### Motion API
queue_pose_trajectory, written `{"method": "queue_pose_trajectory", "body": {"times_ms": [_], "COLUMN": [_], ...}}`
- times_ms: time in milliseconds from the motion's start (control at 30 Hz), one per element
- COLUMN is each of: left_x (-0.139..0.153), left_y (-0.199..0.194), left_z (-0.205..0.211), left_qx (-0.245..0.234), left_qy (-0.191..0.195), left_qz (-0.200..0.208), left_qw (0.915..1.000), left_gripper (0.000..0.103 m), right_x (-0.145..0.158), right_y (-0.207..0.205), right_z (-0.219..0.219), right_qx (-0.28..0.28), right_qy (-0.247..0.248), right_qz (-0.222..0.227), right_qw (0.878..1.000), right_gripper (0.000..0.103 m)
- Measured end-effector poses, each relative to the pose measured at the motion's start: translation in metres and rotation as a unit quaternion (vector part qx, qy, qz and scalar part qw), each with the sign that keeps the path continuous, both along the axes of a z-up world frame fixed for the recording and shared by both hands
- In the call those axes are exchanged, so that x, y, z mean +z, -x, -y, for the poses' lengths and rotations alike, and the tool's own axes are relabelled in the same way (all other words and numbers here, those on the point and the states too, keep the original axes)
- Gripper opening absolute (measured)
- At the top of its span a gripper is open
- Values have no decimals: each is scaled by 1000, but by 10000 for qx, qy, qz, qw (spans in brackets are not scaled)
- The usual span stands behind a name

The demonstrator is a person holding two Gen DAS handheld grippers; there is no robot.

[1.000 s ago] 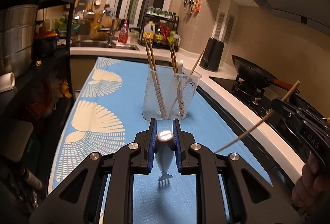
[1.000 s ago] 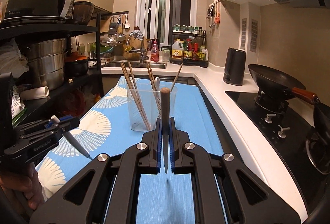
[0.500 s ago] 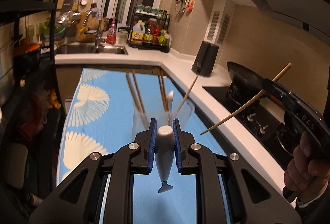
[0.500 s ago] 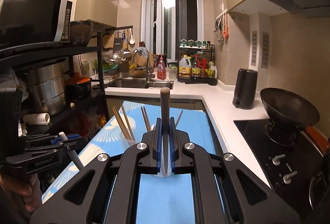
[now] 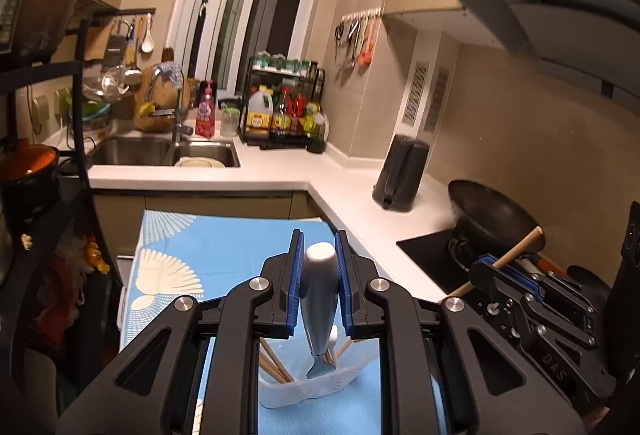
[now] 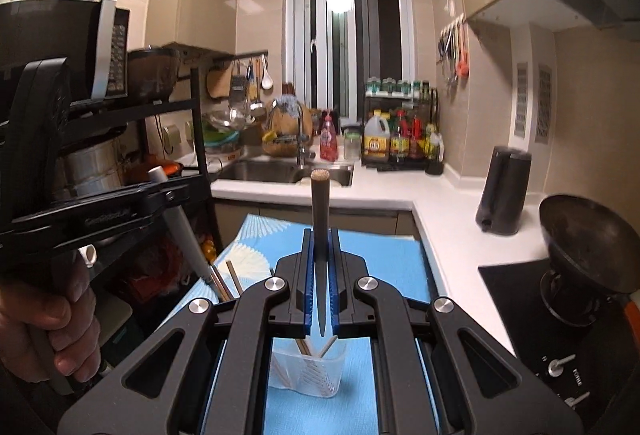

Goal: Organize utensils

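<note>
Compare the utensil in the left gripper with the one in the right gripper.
The fork, in the left gripper, has a thick, rounded grey-white handle; the chopstick, in the right gripper, is a thin, dark stick. The fork widens into a head at its lower end; the chopstick tapers to a point. Both are clamped handle-up, tips down, above the clear cup.

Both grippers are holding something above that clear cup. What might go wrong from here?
1. The left gripper holds the fork by its smooth, tapered handle; it might slip through the pads.
2. The cup is light plastic and already holds leaning chopsticks, so a clumsy drop may tip it.
3. The right gripper is close beside the left, and its chopstick may clash with the fork over the cup.
</note>
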State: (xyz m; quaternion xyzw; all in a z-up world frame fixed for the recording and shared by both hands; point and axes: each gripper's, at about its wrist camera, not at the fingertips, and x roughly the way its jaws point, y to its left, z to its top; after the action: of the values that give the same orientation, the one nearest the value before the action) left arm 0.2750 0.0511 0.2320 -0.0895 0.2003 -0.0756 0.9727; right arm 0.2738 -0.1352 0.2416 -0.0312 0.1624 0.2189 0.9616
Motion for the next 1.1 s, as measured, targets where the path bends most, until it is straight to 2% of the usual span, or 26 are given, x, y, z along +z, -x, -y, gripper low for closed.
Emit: {"method": "queue_pose_trajectory", "body": {"times_ms": [167, 400, 467, 500, 567, 667, 867, 933, 1100], "left_x": [-48, -98, -103, -103, -98, -85, -59, -51, -44], "left_y": [-37, -54, -54, -53, -47, -36, -6, 9, 35], "left_z": [8, 20, 20, 18, 17, 12, 11, 12, 12], "left_qx": [-100, -240, -201, -169, -127, -34, 207, 302, 535], "left_qy": [-158, -465, -526, -534, -521, -451, -469, -503, -476], "left_qz": [-475, -870, -898, -856, -726, -544, -245, -142, -69], "left_qw": [9987, 9948, 9944, 9948, 9959, 9975, 9984, 9982, 9974], "left_gripper": [16, 16, 26, 35, 37, 44, 61, 66, 73], "right_x": [-35, -76, -83, -85, -85, -80, -64, -56, -46], "right_y": [-25, -49, -53, -54, -54, -48, -27, -13, 16], "right_z": [-5, -13, -13, -12, -10, -7, 2, 6, 13], "right_qx": [0, 38, 20, 3, -41, -84, -192, -241, -377], "right_qy": [136, 346, 342, 347, 337, 337, 300, 263, 218], "right_qz": [-404, -880, -993, -1025, -1040, -980, -746, -606, -374], "right_qw": [9991, 9955, 9945, 9941, 9940, 9946, 9966, 9975, 9983], "right_gripper": [6, 7, 10, 15, 20, 34, 39, 47, 52]}}
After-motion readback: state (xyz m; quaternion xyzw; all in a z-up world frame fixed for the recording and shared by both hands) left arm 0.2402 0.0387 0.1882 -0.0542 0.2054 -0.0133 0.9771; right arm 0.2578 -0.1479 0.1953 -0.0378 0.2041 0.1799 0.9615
